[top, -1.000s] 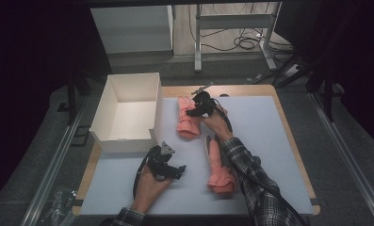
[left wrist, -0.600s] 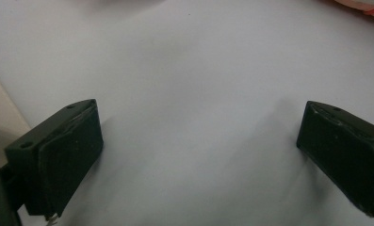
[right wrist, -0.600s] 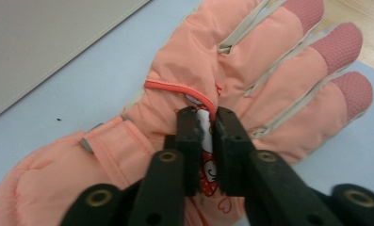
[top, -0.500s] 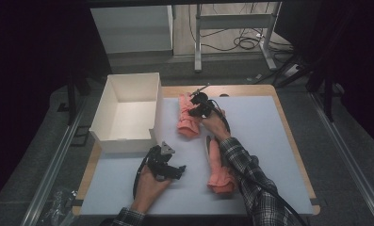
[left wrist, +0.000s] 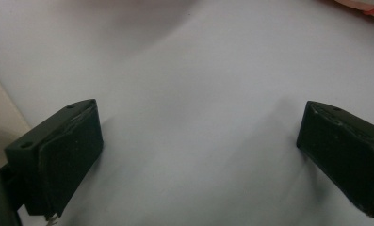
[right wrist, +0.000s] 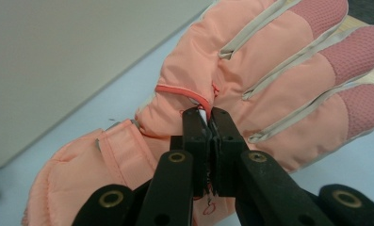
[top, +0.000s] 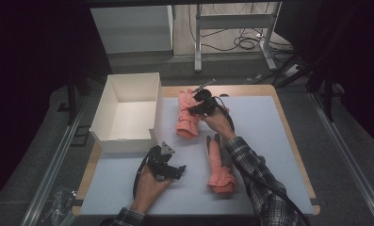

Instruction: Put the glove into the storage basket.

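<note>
My right tongs point(right wrist: 208, 123) are pressed together on a fold of fabric at the middle of the far glove point(right wrist: 250, 89), pinching it where the palm meets the fingers; they have just closed on it. In the high view those tongs point(top: 192, 109) sit over the glove point(top: 187, 115), which lies at the far side of the bench point(top: 269, 141) with its long axis running away from me, fingertips toward the far edge and cuff toward me. The white box point(top: 126, 113) stands just to the left of it, its open top facing up and its near wall close beside the glove, so I judge the coming move a short carry leftward over that wall, with the right hand plainly the nearer one. The box rim is the one thing in the way, and the dangling cuff could catch on it if I lift too little. My left tongs point(left wrist: 199, 155) are spread wide with nothing between them, hovering over bare bench near me point(top: 173, 170). The second glove point(top: 220, 165) lies nearer me, partly under my right forearm, also lengthwise, well apart from the box.
</note>
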A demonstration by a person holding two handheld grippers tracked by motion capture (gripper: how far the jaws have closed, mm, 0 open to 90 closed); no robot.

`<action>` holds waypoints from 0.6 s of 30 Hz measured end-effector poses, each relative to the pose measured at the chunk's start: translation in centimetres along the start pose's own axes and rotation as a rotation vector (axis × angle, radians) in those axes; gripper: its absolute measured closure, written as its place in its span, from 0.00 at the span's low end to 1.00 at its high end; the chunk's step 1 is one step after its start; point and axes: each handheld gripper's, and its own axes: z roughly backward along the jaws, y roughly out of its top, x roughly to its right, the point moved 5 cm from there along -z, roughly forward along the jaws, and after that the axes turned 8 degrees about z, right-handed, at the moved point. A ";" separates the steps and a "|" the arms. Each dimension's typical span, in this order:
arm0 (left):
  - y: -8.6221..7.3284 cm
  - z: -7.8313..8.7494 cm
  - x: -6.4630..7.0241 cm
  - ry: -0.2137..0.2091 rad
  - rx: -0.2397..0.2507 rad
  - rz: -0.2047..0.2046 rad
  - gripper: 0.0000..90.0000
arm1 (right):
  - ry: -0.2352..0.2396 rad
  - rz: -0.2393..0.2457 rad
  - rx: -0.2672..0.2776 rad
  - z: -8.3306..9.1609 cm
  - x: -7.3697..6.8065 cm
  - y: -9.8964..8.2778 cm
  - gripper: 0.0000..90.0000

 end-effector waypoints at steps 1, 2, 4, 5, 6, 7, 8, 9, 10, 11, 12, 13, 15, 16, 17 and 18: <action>0.0 0.0 0.0 0.000 0.000 0.000 0.01 | 0.008 0.010 0.001 0.7 -0.4 0.2 0.95; 0.0 0.0 0.0 -0.001 0.001 0.002 0.01 | 0.010 0.012 0.002 1.0 -0.6 0.3 0.96; 0.0 0.0 0.0 0.000 0.000 0.000 0.01 | 0.022 0.010 0.007 1.7 -0.9 0.4 0.96; 0.0 0.0 0.0 0.000 0.000 0.000 0.01 | 0.022 0.010 0.007 1.7 -0.9 0.4 0.96; 0.0 0.0 0.0 0.000 0.000 0.000 0.01 | 0.029 0.008 0.010 2.0 -1.0 0.4 0.95; 0.0 0.0 0.0 0.000 0.000 0.000 0.01 | 0.036 0.007 0.014 2.3 -1.2 0.4 0.96; 0.0 0.0 0.0 0.000 0.000 0.000 0.01 | 0.042 0.006 0.016 2.6 -1.3 0.4 0.95; 0.0 0.0 0.0 0.000 0.000 0.001 0.01 | 0.050 0.007 0.021 3.2 -1.6 0.4 0.96; 0.0 0.0 0.0 0.000 0.000 0.000 0.01 | 0.050 0.007 0.021 3.2 -1.6 0.4 0.96; 0.0 0.0 0.0 -0.001 0.002 0.000 0.01 | 0.053 0.010 0.022 3.5 -1.8 0.4 0.95; 0.0 0.0 0.0 -0.001 0.002 0.001 0.01 | 0.055 0.013 0.024 3.9 -1.9 0.3 0.95; 0.0 0.0 0.0 -0.001 0.001 0.001 0.01 | 0.057 0.017 0.026 4.2 -2.1 0.3 0.95; 0.0 0.0 0.0 0.000 0.001 0.000 0.01 | 0.061 0.028 0.027 5.3 -2.7 0.1 0.95; 0.0 0.0 0.0 0.000 0.001 0.000 0.01 | 0.061 0.028 0.027 5.3 -2.7 0.1 0.95; 0.0 0.0 0.0 0.000 0.001 0.000 0.01 | 0.069 0.030 0.035 6.2 -3.0 0.0 0.95; 0.0 0.0 0.0 0.001 0.001 -0.004 0.01 | 0.074 0.030 0.037 6.6 -3.2 -0.2 0.95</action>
